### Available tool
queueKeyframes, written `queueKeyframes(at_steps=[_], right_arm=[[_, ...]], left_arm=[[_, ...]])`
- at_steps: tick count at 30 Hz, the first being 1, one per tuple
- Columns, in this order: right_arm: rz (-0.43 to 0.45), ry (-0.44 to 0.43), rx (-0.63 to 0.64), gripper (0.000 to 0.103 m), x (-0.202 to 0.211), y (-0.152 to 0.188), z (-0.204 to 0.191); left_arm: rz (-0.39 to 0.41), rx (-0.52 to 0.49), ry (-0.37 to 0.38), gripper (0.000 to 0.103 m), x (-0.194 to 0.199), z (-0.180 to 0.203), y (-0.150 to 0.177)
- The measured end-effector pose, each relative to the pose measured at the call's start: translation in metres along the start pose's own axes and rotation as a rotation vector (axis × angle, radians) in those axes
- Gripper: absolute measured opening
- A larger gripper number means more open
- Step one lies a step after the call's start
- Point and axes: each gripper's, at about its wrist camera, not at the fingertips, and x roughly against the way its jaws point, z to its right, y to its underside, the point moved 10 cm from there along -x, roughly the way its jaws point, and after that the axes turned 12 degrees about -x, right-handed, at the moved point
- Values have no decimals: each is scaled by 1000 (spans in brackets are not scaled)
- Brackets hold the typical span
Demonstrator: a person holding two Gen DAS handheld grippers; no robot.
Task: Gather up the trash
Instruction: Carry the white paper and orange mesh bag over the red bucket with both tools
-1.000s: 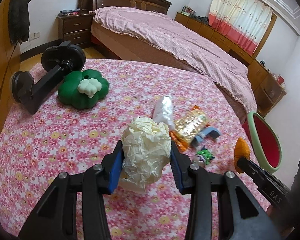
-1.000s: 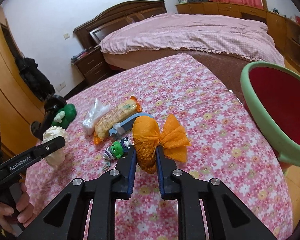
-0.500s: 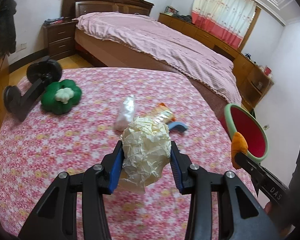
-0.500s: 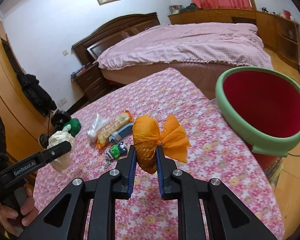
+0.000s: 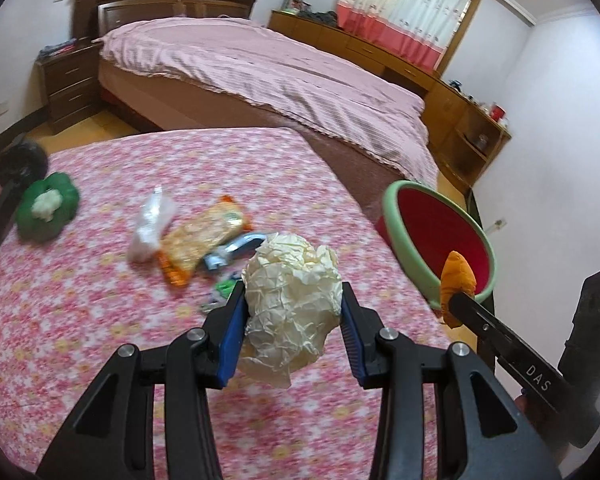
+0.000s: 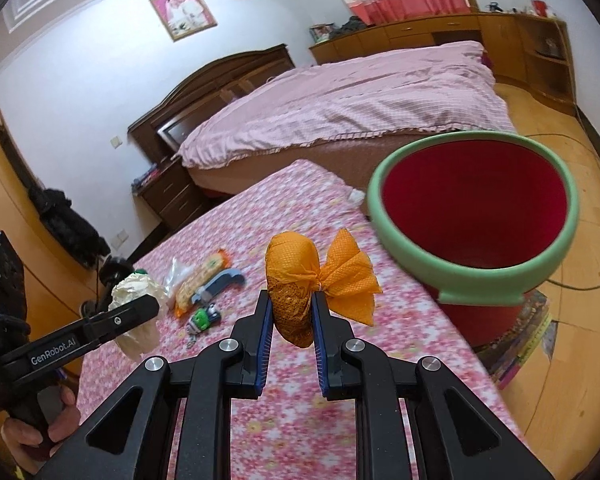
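Observation:
My left gripper is shut on a crumpled cream paper ball, held above the flowered table. My right gripper is shut on an orange mesh bundle with a flared tail, also lifted over the table. A red bin with a green rim stands off the table's right edge, just ahead and right of the orange bundle. From the left wrist view the bin lies to the right, with the right gripper and its orange bundle at its near rim.
On the table lie an orange snack wrapper, a clear plastic bag, a blue-grey clip, a small green toy, a green flower-shaped piece and a black stand. A bed stands behind the table.
Both grippers have travelled right across the table with their loads and risen a little. The red bin has grown larger and nearer in both views; the table litter has slid left.

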Motion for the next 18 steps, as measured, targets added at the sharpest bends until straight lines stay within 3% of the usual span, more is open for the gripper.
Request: queueKeyframes(at_steps=[18], right_arm=[[92,58,-135,19,29,-48,80]], left_arm=[[-20,-176,114,43,-55,100,-40]])
